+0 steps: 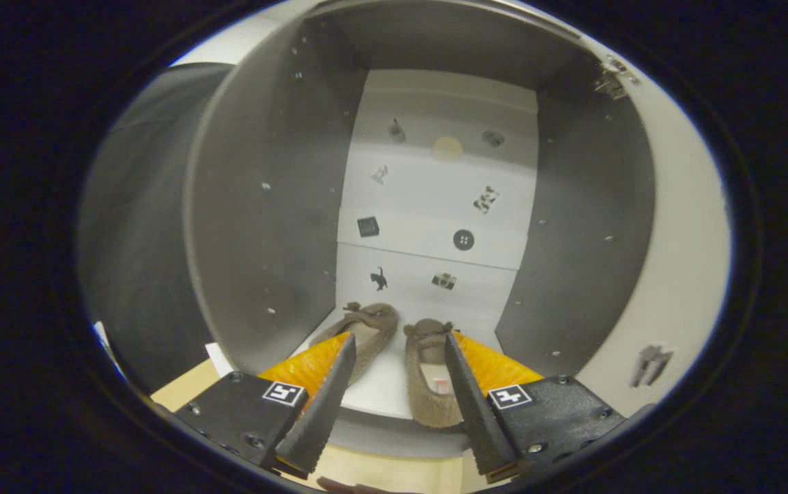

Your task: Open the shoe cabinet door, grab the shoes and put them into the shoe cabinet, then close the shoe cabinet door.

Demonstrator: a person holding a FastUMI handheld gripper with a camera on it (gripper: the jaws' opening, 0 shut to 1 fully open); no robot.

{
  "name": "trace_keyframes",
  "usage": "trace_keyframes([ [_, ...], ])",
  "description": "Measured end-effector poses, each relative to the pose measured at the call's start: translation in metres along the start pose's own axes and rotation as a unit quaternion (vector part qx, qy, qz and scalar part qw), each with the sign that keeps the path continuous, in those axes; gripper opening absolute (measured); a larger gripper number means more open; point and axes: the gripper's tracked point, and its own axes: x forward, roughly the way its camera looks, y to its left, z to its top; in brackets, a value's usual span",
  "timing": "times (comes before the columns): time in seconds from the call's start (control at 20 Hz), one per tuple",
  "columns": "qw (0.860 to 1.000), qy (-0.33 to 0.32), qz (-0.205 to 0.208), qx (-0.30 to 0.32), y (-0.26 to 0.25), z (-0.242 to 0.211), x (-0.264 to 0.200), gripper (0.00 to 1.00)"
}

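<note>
Cabinet interior [263, 206] ahead, door [675, 274] swung open beside it.
Tool [397, 357] spread wide, gripping nothing; both shoes [428, 384] sit on the bottom shelf [383, 391], toes inward, one shoe between the fingers, the other partly behind one finger.

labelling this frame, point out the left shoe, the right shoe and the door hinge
left shoe [374, 328]: gripper view, on its upper near the bow, beyond the left finger.
right shoe [426, 384]: gripper view, on its side wall, between the open fingers.
door hinge [610, 75]: gripper view, on the metal plate, cabinet's upper right.
</note>
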Motion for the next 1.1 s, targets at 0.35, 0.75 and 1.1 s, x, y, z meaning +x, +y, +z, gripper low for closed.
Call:
trace_keyframes([
  [0.35,0.996,-0.079,-0.044,0.019,-0.003,0.024,-0.146,0.92],
  [0.75,0.987,-0.134,-0.087,0.009,-0.056,0.049,-0.274,0.92],
  [1.1,0.980,-0.156,-0.121,0.014,-0.111,0.053,-0.389,0.92],
])
